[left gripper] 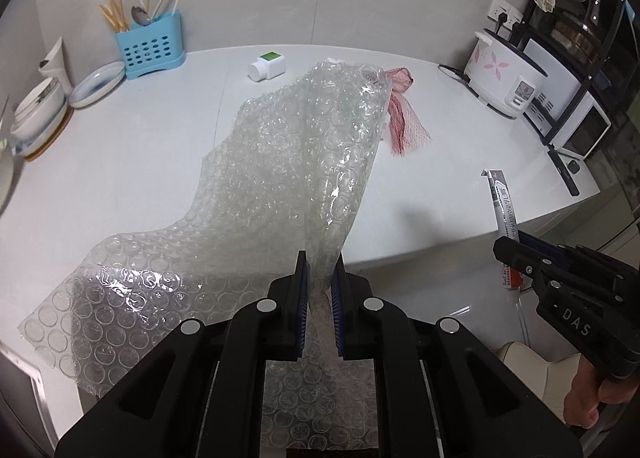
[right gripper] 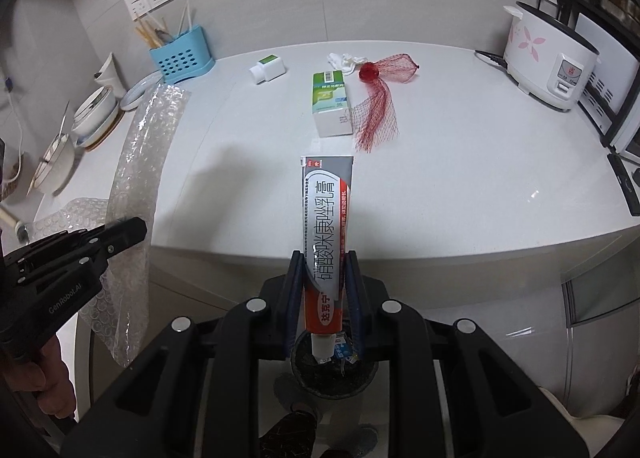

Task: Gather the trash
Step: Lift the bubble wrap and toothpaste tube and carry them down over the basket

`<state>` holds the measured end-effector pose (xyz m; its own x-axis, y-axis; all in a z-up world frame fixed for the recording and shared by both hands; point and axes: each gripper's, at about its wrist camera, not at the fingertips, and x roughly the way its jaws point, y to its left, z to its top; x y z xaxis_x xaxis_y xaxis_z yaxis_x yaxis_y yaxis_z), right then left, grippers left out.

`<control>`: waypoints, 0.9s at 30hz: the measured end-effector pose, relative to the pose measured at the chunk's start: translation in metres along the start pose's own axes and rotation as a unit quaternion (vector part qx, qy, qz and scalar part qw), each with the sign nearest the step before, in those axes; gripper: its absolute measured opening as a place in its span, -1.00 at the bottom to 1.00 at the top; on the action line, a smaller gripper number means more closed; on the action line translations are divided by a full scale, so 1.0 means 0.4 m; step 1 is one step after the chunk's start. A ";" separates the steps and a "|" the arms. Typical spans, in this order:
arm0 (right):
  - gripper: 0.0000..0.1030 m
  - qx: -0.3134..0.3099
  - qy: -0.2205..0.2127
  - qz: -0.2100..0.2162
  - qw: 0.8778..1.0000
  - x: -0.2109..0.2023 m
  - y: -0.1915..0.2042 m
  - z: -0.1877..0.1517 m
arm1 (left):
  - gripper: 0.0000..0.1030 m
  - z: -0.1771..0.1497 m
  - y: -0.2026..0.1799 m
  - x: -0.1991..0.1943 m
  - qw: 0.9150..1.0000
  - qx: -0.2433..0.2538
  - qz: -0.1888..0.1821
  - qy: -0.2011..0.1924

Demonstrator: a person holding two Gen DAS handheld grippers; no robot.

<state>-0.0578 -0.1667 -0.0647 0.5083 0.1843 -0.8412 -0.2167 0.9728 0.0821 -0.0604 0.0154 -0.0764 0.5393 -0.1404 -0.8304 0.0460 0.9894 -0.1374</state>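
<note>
The left hand-held gripper [left gripper: 320, 270] is clamped tight on a sheet of bubble wrap [left gripper: 256, 178], its jaws pinching a bunched fold while the rest of the sheet hangs up and out over the white desk [left gripper: 120, 162]. Over on the other side, the right hand-held gripper [right gripper: 324, 270] has its jaws closed on a tube of cream [right gripper: 326, 226], gripping it near the orange cap end, with the flat crimped end pointing away towards the wall. The tube is held off the desk, just past its front edge, and below it sits a dark round bin [right gripper: 334, 374] on the floor.

Still lying on the desk: a green and white box [right gripper: 330, 106], flat on its side, touching a red mesh net [right gripper: 378, 106] that trails beside it. A crumpled white tissue [right gripper: 346, 60] sits just behind the box. A small white bottle [right gripper: 267, 68] lies tipped over nearer the wall. A blue utensil holder [right gripper: 180, 56] stands at the back left beside stacked bowls [right gripper: 94, 110], and a white rice cooker [right gripper: 548, 58] stands at the back right.
</note>
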 end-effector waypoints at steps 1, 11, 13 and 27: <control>-0.62 -0.002 0.000 0.004 1.000 -0.005 -0.006 -0.015 | -0.81 -0.021 -0.011 -0.006 1.000 -0.003 0.005 -0.001; -0.62 -0.023 -0.002 0.032 0.999 -0.055 -0.095 -0.225 | -0.81 -0.243 -0.095 -0.065 0.999 -0.043 0.031 0.000; -0.62 -0.021 0.003 0.034 0.999 -0.051 -0.110 -0.258 | -0.81 -0.284 -0.108 -0.064 0.998 -0.045 0.032 0.001; -0.62 -0.018 0.062 0.032 0.997 0.149 -0.174 -0.487 | -0.81 -0.580 -0.119 0.165 0.998 -0.046 0.005 0.043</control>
<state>-0.1750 -0.2509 -0.2246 0.3866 0.2250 -0.8944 -0.2768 0.9534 0.1202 -0.2220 -0.0492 -0.2500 0.4651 -0.1379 -0.8745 -0.0386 0.9837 -0.1756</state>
